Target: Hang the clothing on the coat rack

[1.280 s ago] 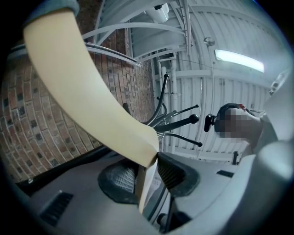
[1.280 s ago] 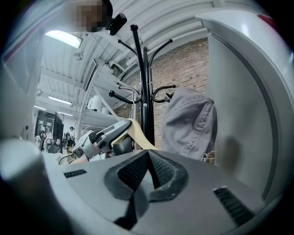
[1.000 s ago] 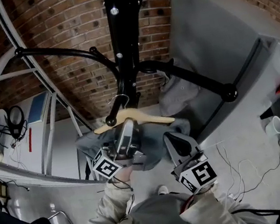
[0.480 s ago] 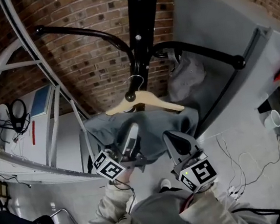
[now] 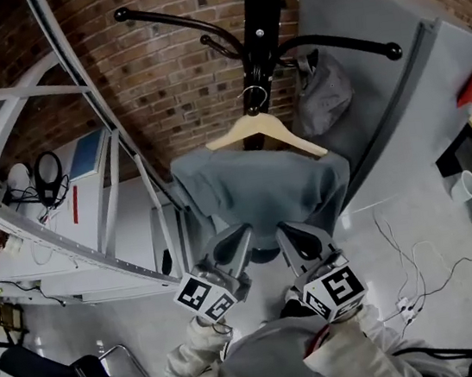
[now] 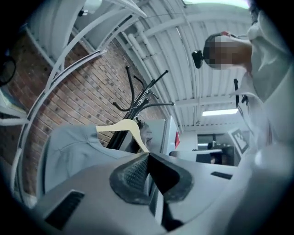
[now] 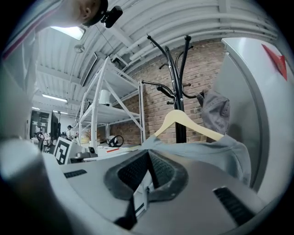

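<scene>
Clothing (image 5: 254, 194) hangs by its wooden hanger (image 5: 264, 129) on the coat rack (image 5: 259, 14), left gripper (image 5: 231, 243) and right gripper (image 5: 299, 237) jaws closed empty just below, so best pull away gently, clear of the hem.

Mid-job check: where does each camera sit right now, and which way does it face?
Head view: on the person's head, looking steeply down at the hanger with the garment on the rack; left gripper, right gripper and jacket show.
Left gripper view: on the left gripper, looking up along its shut jaws at garment, hanger, rack; jacket at right.
Right gripper view: on the right gripper, looking up along its shut jaws at the same three; jacket at left.
Shared: all views show hanger, garment, rack.
</scene>
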Motion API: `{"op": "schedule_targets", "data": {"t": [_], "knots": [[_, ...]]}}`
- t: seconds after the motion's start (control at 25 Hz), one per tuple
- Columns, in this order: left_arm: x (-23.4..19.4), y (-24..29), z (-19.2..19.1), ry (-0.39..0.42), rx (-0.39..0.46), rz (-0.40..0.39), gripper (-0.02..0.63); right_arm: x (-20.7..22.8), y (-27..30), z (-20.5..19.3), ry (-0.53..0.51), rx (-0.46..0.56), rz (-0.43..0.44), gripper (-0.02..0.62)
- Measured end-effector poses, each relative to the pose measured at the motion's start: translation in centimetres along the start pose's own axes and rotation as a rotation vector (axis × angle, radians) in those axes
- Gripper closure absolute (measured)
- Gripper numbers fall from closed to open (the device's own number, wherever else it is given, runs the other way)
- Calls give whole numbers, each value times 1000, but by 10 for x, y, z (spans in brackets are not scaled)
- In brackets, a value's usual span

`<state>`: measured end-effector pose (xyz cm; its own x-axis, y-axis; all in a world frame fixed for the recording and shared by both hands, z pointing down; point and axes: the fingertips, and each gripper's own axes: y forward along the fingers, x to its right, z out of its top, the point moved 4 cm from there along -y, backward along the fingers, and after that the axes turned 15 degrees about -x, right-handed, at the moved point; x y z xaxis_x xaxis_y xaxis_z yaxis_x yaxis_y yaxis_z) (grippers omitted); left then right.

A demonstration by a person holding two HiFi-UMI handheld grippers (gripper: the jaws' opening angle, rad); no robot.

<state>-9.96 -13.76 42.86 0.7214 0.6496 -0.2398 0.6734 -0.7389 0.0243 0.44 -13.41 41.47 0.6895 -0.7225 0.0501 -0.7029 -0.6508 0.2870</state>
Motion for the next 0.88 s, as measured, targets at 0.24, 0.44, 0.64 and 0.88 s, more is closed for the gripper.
{"op": "schedule_targets", "data": {"t": [0.24, 0.44, 0.64, 0.88], "knots": [[24, -54, -20, 79, -90, 105, 598, -49, -25, -19, 25, -14, -23, 571], [36, -86, -38, 180, -170, 244, 597, -73, -45, -31, 39, -23, -54, 571], [54, -103, -43, 183, -178, 249, 597, -90, -57, -39, 32, -48, -65, 571], [54, -110, -59, 84, -189, 256, 598, -94, -66, -48, 41, -76, -64, 571]]}}
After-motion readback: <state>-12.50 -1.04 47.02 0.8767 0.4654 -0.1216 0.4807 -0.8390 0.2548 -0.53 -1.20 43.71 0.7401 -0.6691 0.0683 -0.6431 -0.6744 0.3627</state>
